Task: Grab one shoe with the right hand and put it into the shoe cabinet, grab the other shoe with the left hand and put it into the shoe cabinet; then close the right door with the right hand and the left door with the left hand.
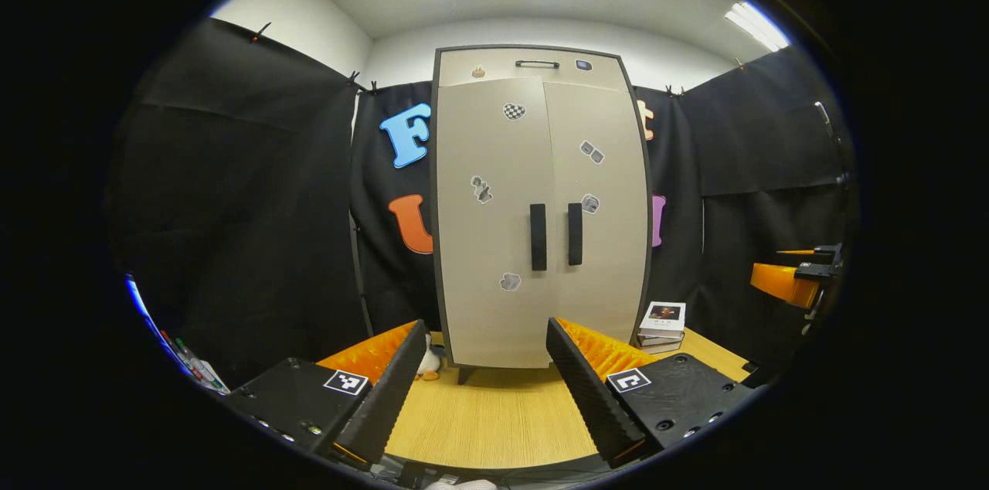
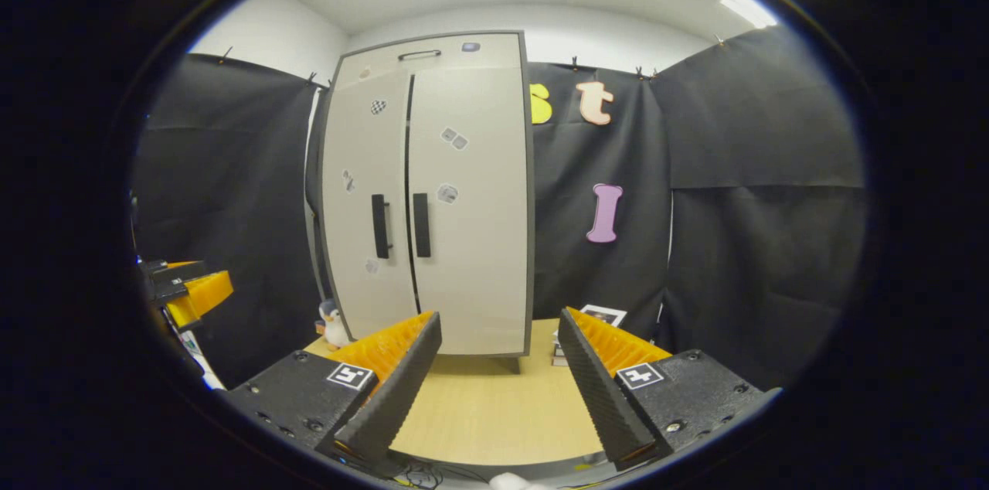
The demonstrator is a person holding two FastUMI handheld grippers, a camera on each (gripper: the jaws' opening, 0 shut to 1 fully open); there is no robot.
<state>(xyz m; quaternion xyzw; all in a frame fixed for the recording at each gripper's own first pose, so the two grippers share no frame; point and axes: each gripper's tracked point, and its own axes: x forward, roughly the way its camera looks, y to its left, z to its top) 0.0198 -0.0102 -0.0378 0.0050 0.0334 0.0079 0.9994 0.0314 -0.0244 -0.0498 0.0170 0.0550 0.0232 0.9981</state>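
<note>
Beige panels with a dark edge make up the shoe cabinet, which is seen standing upright on short legs at the back of the wooden worktop in the left gripper view. Both doors are closed: the left door and the right door meet at a centre seam, each with a dark vertical handle just beside that seam. Small stickers are scattered over both doors, and a drawer front with a dark handle is seen above them. No shoes are seen on the worktop; whether they lie inside the cabinet cannot be told.

The left tongs are held apart over the worktop, clamped on nothing, short of the cabinet and pointed at its base. The right tongs are likewise held apart and empty, pointed at the cabinet's right lower corner in the right gripper view.

A small penguin toy is seen on the worktop just beside the cabinet's left foot. A stack of books lies on the worktop just right of the cabinet. The right tongs are also seen at the right edge of the left gripper view, well apart from the cabinet.
</note>
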